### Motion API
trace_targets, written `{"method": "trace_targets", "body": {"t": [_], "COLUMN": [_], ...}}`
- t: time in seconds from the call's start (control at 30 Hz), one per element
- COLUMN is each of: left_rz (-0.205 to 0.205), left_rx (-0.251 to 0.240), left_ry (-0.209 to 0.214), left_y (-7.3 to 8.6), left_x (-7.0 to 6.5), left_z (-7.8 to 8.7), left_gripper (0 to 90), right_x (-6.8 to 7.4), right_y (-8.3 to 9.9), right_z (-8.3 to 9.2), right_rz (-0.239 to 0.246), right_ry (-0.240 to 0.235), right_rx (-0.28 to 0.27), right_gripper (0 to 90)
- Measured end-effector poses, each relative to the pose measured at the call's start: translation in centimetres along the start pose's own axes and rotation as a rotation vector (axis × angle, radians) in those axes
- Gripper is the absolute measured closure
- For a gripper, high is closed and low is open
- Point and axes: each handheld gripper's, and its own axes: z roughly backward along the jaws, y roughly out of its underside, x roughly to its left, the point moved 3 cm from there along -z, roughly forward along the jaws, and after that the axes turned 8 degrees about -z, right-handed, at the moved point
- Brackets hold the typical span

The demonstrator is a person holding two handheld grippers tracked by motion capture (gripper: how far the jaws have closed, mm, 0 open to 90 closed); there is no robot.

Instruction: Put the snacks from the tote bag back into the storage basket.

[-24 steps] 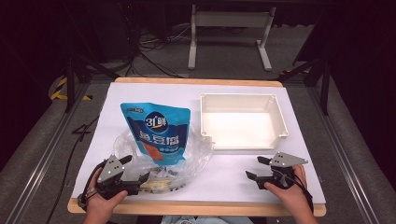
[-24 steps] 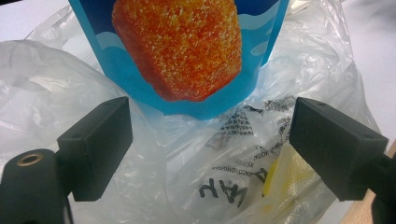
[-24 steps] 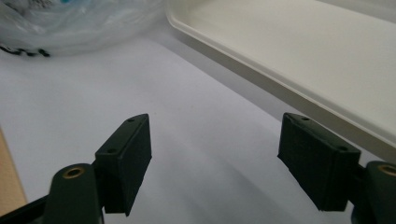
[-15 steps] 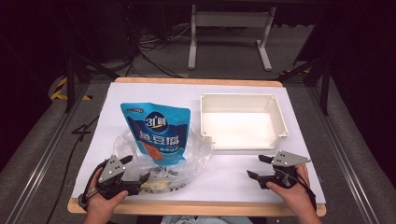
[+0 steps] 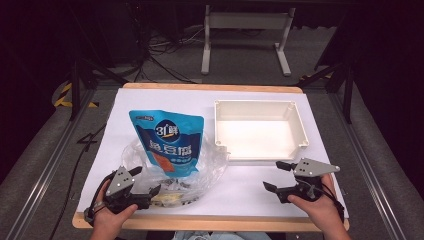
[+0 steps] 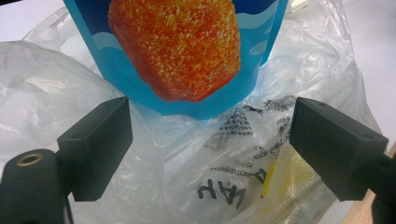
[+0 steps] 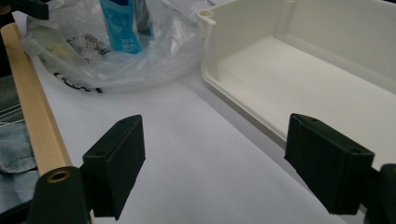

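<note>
A blue snack pouch (image 5: 169,142) with an orange picture lies on top of a clear plastic bag (image 5: 200,172) at the table's front left. My left gripper (image 5: 148,182) stands open at the bag's near edge, its jaws spread either side of the pouch's lower end (image 6: 187,60) and the crumpled plastic (image 6: 219,172). A white plastic tray (image 5: 295,125) sits empty at the right. In front of it my right gripper (image 5: 274,176) is open over bare white paper, nothing between its jaws, with the tray's corner (image 7: 208,28) just ahead.
White paper (image 5: 240,185) covers the wooden table, whose front edge (image 7: 35,121) runs close beside the right gripper. Printed packets (image 6: 243,154) lie inside the bag. Dark floor, cables and a metal stand (image 5: 245,35) lie beyond the table.
The right gripper has shifted slightly back and to the right. The left gripper, pouch and bag stay put.
</note>
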Motion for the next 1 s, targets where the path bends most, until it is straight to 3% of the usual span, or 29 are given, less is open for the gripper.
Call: {"method": "trace_targets", "body": {"t": [0.53, 0.77, 1.0], "left_rz": [-0.009, -0.01, -0.009], "left_rx": [0.005, 0.006, 0.003], "left_ry": [-0.004, -0.003, -0.003], "left_y": [0.0, 0.0, 0.0], "left_x": [0.0, 0.0, 0.0], "left_z": [-0.1, -0.1, -0.1], "left_gripper": [14.3, 14.3, 14.3], "right_x": [1.8, 2.6, 3.2], "right_y": [-3.0, -4.5, -6.0], "right_z": [-0.9, -2.0, -2.9], "right_rz": [0.094, 0.103, 0.1], "right_ry": [-0.055, -0.105, -0.142], "right_rx": [0.003, -0.044, -0.053], "right_gripper": [17.2, 13.7, 7.9]}}
